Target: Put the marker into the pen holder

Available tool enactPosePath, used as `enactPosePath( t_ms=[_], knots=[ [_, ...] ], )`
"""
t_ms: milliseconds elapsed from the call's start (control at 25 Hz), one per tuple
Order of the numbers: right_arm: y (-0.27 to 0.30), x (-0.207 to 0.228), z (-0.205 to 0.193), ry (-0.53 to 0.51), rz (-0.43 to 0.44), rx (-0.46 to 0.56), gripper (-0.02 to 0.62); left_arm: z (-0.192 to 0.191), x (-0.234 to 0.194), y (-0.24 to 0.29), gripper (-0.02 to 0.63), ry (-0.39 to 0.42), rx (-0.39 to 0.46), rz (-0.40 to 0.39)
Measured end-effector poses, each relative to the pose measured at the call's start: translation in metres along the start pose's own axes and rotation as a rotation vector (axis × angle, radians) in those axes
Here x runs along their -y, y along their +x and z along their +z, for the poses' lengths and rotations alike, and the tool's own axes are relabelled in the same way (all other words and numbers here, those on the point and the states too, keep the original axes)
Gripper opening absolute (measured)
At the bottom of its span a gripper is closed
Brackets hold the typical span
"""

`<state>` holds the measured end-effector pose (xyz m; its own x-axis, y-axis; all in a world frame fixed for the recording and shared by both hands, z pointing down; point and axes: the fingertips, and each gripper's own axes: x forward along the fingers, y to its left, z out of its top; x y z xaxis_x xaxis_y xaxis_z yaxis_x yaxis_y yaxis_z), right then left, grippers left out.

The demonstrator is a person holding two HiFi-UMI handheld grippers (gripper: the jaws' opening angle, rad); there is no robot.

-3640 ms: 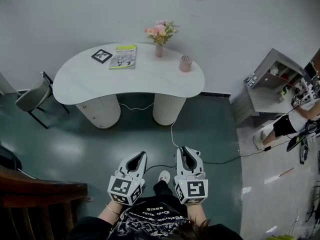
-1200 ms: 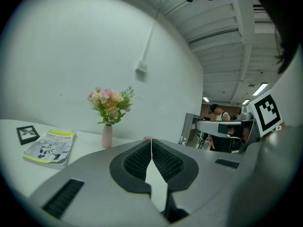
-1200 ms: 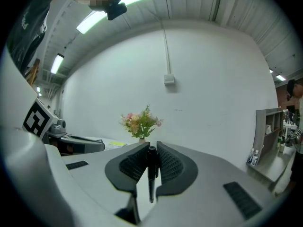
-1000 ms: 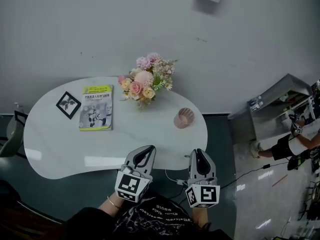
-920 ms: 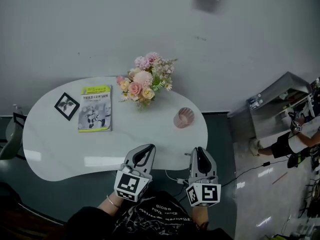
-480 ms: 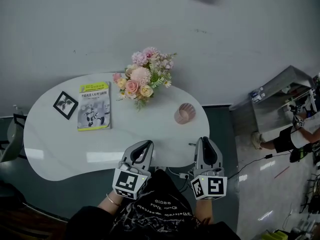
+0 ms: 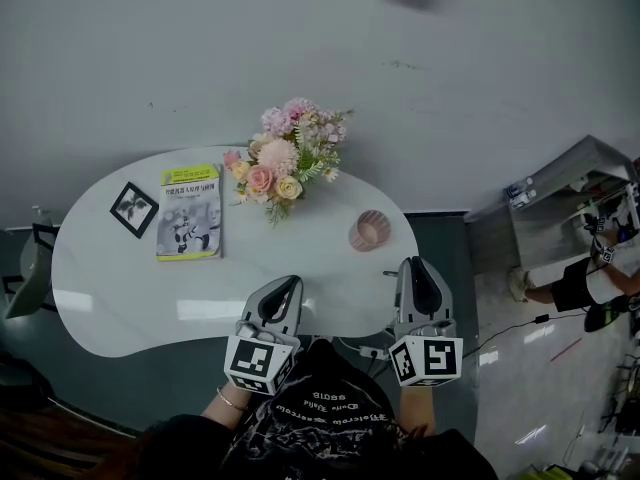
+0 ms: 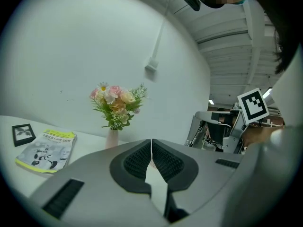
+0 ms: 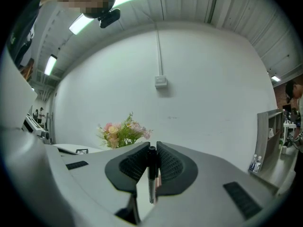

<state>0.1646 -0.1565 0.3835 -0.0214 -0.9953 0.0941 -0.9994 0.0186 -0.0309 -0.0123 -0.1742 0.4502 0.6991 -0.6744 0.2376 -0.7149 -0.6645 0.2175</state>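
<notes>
Two grippers near the table [image 7: 120,288]: right gripper [image 9: 152,148] clamps the marker [image 9: 151,176], left gripper [image 8: 151,145] (empty) is closed.

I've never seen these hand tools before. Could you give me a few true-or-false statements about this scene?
The right tool grips a black marker. True.
The left tool grips a marker too. False: its jaws are shut on nothing.
A pink pen holder stands on the white table, right of the flowers in the head view. True.
The marker is inside the pen holder. False: the right tool holds it.
The booklet covers the picture frame. False: they lie apart, side by side.
</notes>
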Motion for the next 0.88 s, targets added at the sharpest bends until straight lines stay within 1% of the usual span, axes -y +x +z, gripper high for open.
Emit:
enactPosePath(
  t_ms=[440, 680, 880],
  knots=[
    [0.028, 0.004, 0.012, -0.024, 0.077, 0.038, 0.06, -0.003, -0.006, 0.011, 0.026, -0.004, 0.001, 0.064],
    [0.048, 0.008, 0.017, -0.016, 0.099, 0.053, 0.06, -0.003, -0.008, 0.02, 0.028, -0.001, -0.008, 0.081],
    [0.065, 0.01, 0.014, -0.014, 0.11, 0.045, 0.058, -0.002, -0.012, 0.025, 0.026, 0.003, -0.017, 0.098]
  ],
)
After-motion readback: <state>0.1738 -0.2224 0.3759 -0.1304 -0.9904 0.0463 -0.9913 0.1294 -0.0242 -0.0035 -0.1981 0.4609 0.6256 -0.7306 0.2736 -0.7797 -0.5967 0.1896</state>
